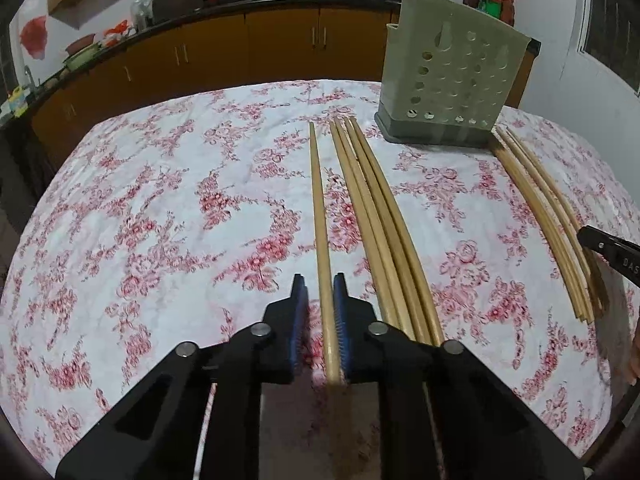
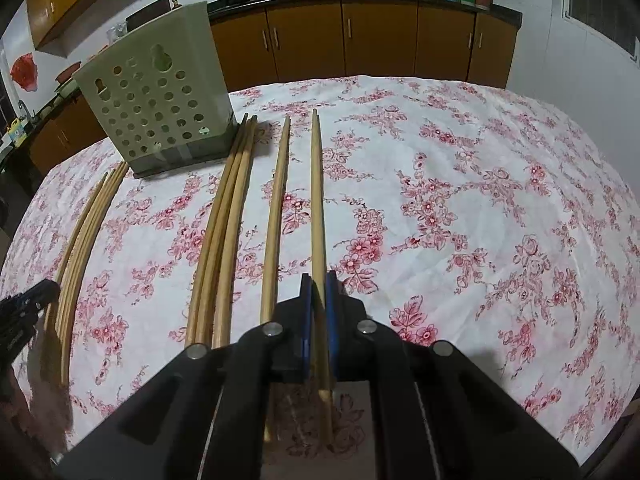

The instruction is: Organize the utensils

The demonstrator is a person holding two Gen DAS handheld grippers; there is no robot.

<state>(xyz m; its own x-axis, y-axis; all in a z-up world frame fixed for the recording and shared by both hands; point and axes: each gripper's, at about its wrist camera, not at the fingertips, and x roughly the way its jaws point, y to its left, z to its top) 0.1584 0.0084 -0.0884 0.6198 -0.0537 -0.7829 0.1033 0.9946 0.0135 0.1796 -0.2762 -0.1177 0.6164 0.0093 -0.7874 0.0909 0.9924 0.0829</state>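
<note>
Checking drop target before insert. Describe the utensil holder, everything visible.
The utensil holder is a pale green plastic box, upright on a darker grey base. Its facing wall has rows of round holes and two keyhole-shaped hanging slots. It stands on the floral tablecloth at the table's far side. Nothing shows above its rim; its inside is hidden. Chopstick tips lie close by its base, contact unclear. Neither gripper touches it.

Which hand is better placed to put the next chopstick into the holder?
Right, probably. The right gripper looks closed on the rightmost chopstick, ready to lift toward the green holder. The left gripper only straddles its single chopstick, with a gap beside it.
</note>
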